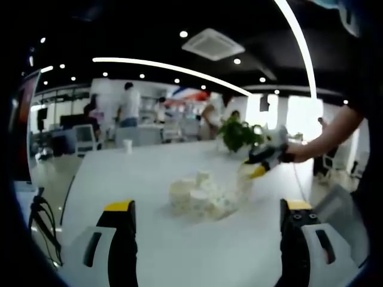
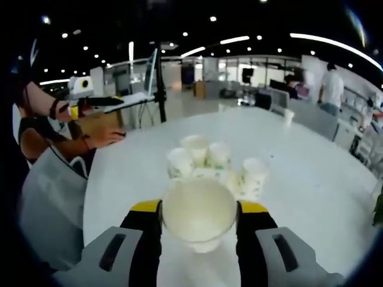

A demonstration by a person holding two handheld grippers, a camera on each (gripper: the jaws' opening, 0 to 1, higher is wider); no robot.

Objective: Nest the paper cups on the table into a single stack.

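While the right gripper (image 2: pixel 199 218) carries one paper cup (image 2: pixel 199 216) above the white table (image 2: pixel 311 179), the step in hand looks like the first nesting: a cup has been picked and now needs a cup to drop into. In the right gripper view the jaws rise from six o'clock and press on either side of the cup just below its rim, its open mouth facing the camera. Beyond it, toward twelve o'clock, the other cups stand close together in a cluster (image 2: pixel 209 164), some touching, all apparently mouth up.

In the left gripper view the left gripper (image 1: pixel 206 239) hangs over the near part of the table with its jaws spread wide, one at seven o'clock and one at five o'clock, holding and touching nothing. The same cluster sits ahead of it near the centre of the view, and the right gripper appears at about two o'clock, beside the far right edge of the cluster, with the cup in its grip.

My judgement is that the next move calls for lining the held cup up over one standing cup, base down and level, then lowering it straight in. A tilted entry could catch a rim and knock neighbours over. The free left gripper could steady the receiving cup, since these light cups will likely slide.
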